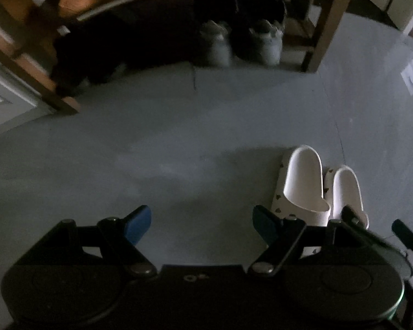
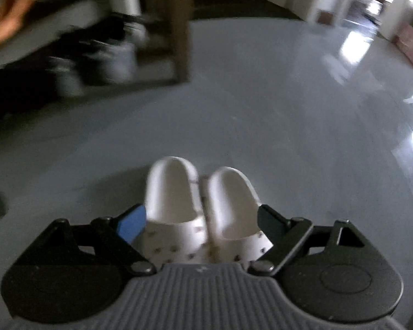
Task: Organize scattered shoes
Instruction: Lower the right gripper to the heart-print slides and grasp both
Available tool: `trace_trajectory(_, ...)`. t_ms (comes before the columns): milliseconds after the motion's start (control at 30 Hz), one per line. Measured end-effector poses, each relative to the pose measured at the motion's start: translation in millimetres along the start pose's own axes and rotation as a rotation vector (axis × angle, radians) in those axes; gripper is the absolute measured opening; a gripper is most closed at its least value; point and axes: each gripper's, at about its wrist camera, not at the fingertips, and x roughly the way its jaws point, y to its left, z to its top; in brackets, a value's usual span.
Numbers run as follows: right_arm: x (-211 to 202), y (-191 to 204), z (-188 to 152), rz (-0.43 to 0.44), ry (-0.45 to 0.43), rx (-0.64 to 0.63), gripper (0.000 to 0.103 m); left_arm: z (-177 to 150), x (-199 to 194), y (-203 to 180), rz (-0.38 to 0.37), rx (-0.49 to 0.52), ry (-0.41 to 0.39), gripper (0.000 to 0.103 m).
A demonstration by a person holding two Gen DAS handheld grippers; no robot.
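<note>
I can't read any text, label, brand or number in either wrist view. There is a small pale mark on the grey ribbed body [image 2: 201, 288] of my right-hand tool, but it is too blurred to make out.

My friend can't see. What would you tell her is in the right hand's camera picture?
Two white slippers sit side by side on a grey floor, right between the open right tongs, which are not touching them. A blurry wooden shoe rack with shoes stands behind on the left.
</note>
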Motion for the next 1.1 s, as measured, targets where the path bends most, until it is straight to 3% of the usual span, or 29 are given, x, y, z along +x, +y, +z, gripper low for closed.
trace_trajectory(133,7,-18,-25,0.02,-0.021,0.096,0.089,-3,21,-10,0.012,0.028,-0.005,0.081)
trace_trajectory(300,12,-40,-98,0.077,0.042,0.122,0.09,-14,51,-27,0.011,0.06,0.005,0.081)
trace_trajectory(467,37,-40,-137,0.06,0.018,0.153,0.089,-28,66,-43,0.004,0.1,-0.002,0.081)
trace_trajectory(700,69,-23,-172,-0.014,-0.155,0.072,0.09,-55,92,-62,0.029,0.158,0.024,0.081)
trace_trajectory(867,84,-22,-193,-0.029,-0.214,0.015,0.089,-75,114,-69,0.029,0.172,0.08,0.081)
trace_trajectory(1100,104,-9,-177,-0.013,-0.303,-0.005,0.09,-82,123,-70,0.027,0.197,0.09,0.081)
